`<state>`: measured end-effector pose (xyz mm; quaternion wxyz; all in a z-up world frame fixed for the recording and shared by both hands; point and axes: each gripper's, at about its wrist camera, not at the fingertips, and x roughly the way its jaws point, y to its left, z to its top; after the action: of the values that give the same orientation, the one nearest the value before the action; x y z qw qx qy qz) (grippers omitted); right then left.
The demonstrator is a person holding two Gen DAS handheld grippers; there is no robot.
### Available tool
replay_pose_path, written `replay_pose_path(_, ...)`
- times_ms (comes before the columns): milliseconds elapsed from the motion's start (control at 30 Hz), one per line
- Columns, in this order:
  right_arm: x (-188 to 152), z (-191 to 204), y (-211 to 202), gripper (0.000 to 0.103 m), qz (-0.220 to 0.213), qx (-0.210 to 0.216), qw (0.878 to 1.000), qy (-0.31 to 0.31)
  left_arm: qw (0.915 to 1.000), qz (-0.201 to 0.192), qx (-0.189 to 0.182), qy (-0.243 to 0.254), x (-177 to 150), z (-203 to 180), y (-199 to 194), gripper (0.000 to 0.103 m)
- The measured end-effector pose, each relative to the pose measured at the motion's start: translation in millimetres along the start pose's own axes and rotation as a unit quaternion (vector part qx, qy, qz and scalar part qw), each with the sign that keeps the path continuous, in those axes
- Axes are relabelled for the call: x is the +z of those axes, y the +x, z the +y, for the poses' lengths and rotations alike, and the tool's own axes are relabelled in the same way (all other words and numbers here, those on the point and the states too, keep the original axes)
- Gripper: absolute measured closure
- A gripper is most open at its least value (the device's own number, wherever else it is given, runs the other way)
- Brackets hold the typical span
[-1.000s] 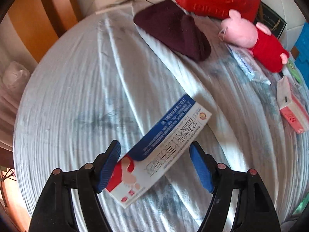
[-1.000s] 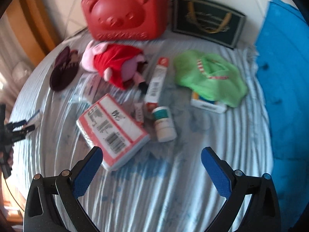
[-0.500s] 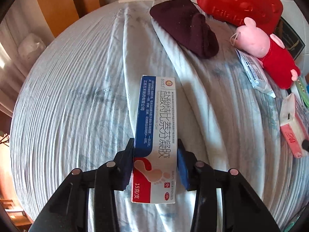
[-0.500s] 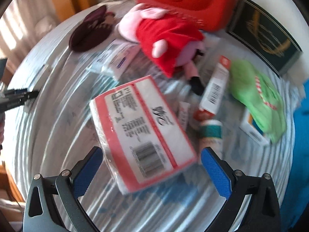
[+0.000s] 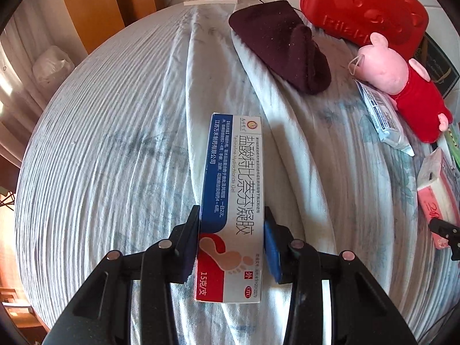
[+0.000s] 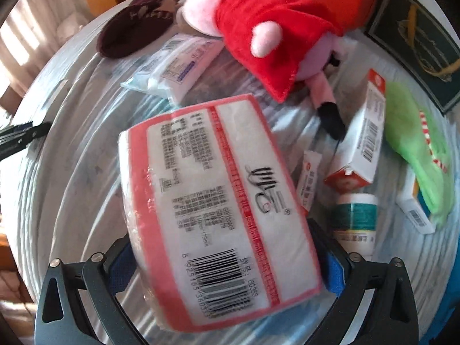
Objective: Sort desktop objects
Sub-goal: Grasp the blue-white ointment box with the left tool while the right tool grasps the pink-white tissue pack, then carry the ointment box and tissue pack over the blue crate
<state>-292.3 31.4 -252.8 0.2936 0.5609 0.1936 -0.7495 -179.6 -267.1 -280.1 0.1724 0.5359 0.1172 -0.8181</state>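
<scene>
My left gripper [image 5: 231, 224] is shut on a long white and blue gel box [image 5: 233, 172], its pads pressing the box's two long sides near the red end. The box points away from me over the white cloth. In the right wrist view a red and white tissue pack [image 6: 218, 195] lies on the cloth between the fingers of my right gripper [image 6: 227, 258]. Those jaws stand wide on either side of the pack, and I cannot tell whether the pads touch it. The same pack [image 5: 437, 195] shows at the right edge of the left wrist view.
A plush pig in red [image 6: 264, 14] lies just beyond the tissue pack, beside a wipes packet [image 6: 175, 63] and a dark maroon cloth [image 5: 284, 46]. To the right are a red-ended carton [image 6: 362, 132], a small bottle [image 6: 356, 215] and a green cloth [image 6: 417, 143]. A red case [image 5: 359, 3] stands at the back.
My left jaws closed on the gel box, which turned from slanted to in line with the fingers. My right gripper came down over the tissue pack, which now sits between its fingers.
</scene>
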Motion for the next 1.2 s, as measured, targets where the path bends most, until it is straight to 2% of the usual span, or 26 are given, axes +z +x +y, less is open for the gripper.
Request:
replay_pose_path(267, -9, -6, -3, 0.001, 0.004, 0.024, 0.999, 0.041, 0.9999, -0.017, -0.003, 0.001, -3, -8, -17, 0.064)
replay_pose_path(367, -16, -4, -13, 0.005, -0.009, 0.016, 0.998, 0.052, 0.9994, -0.032, -0.005, 0.007, -5, -15, -32, 0.064)
replay_pose_path(767, -53, -5, -100, 0.007, -0.12, 0.002, 0.988, 0.102, 0.9926, -0.102, -0.027, 0.059, 1, -47, -88, 0.064)
replay_pose_path(800, -46, -6, -106, 0.007, -0.127, 0.0, 0.986, 0.104, 0.9918, -0.107, -0.031, 0.063, -2, -48, -94, 0.064)
replay_pose_path(967, -61, -6, -155, 0.007, -0.177, -0.029, 0.976, 0.121, 0.9862, -0.133, -0.052, 0.085, -5, -66, -120, 0.064)
replay_pose_path(1200, -93, -20, -224, 0.007, -0.238, -0.059, 0.956, 0.163, 0.9744, -0.16, -0.091, 0.129, -11, -107, -156, 0.064)
